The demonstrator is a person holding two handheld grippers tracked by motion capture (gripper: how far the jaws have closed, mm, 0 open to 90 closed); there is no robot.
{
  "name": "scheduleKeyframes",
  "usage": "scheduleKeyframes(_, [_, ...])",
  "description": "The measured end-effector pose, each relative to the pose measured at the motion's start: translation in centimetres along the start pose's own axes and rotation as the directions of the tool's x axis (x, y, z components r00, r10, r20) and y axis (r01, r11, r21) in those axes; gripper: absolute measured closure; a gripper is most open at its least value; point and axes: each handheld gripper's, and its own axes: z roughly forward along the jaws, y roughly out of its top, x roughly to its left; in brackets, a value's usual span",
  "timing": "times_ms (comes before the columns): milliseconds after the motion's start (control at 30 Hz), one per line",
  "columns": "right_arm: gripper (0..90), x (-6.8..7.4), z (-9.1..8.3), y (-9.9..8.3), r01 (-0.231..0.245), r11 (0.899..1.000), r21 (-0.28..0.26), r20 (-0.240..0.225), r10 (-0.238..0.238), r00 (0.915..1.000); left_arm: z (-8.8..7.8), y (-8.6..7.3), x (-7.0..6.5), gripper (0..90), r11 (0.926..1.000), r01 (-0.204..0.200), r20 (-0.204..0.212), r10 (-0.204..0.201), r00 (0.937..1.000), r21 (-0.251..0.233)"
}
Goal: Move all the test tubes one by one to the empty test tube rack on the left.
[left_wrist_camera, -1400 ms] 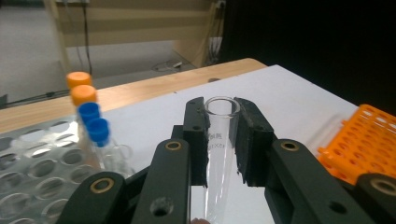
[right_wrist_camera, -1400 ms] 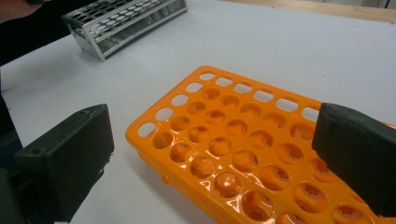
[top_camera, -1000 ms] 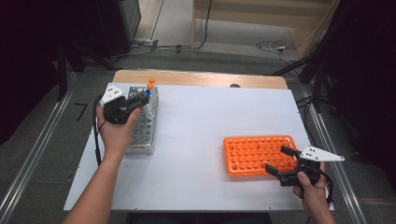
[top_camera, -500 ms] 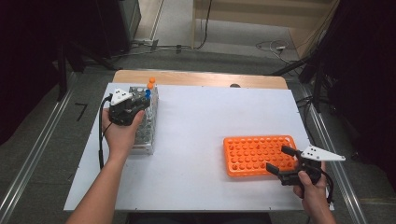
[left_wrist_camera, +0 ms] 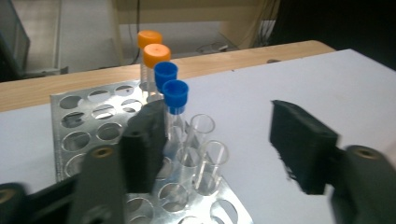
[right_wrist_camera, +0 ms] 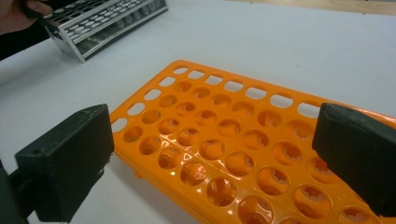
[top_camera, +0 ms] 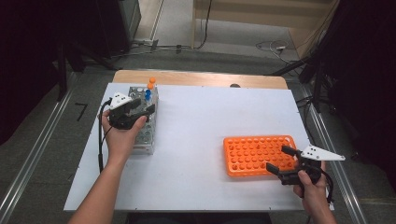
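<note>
A: Over the white table's [top_camera: 196, 135] left side, high view: left gripper [top_camera: 150, 110] at the metal tube rack [top_camera: 142, 135]; right gripper [top_camera: 280, 161] by the orange rack [top_camera: 254, 151].

B: Left gripper view: jaws have just been opening, nothing between; blue-capped tube [left_wrist_camera: 175, 100] beside the left jaw; judged step, choosing a tube; next needs jaws astride one tube.

A: Right gripper view: jaws spread, empty, over the orange rack [right_wrist_camera: 243, 140].

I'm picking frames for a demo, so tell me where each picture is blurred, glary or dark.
High view: the white table is evenly lit, while the surroundings fall into deep shadow. Left gripper view: the near jaws and the metal rack look soft, and the capped tubes are slightly sharper. Right gripper view: ceiling light glints off the orange rack, and its near jaws are blurred.
</note>
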Motion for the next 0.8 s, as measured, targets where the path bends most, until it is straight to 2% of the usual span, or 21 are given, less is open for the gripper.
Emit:
scheduleKeyframes(233, [0.0, 0.1, 0.0, 0.1, 0.001, 1.0, -0.007, -0.005, -0.001, 1.0, -1.2, -0.2, -0.4, 4.2, 0.9994, 0.029, 0.045, -0.028, 0.9986, -0.019])
scheduleKeyframes(467, [0.0, 0.0, -0.1, 0.1, -0.005, 1.0, -0.008, 0.005, 0.005, 1.0, -2.6, -0.8, -1.1, 0.0, 0.9982, 0.054, 0.092, -0.051, 0.9945, -0.026])
scheduleKeyframes(600, [0.0, 0.0, -0.1, 0.1, -0.001, 1.0, -0.005, 0.009, 0.001, 1.0, -3.5, -1.2, -1.8, 0.0, 0.9989, 0.032, 0.112, -0.029, 0.9932, -0.033])
scheduleKeyframes(800, [0.0, -0.1, -0.1, 0.0, 0.007, 1.0, 0.001, 0.023, -0.007, 0.9997, -4.8, -2.2, -2.7, 0.0, 0.9987, 0.028, 0.141, -0.022, 0.9897, -0.043])
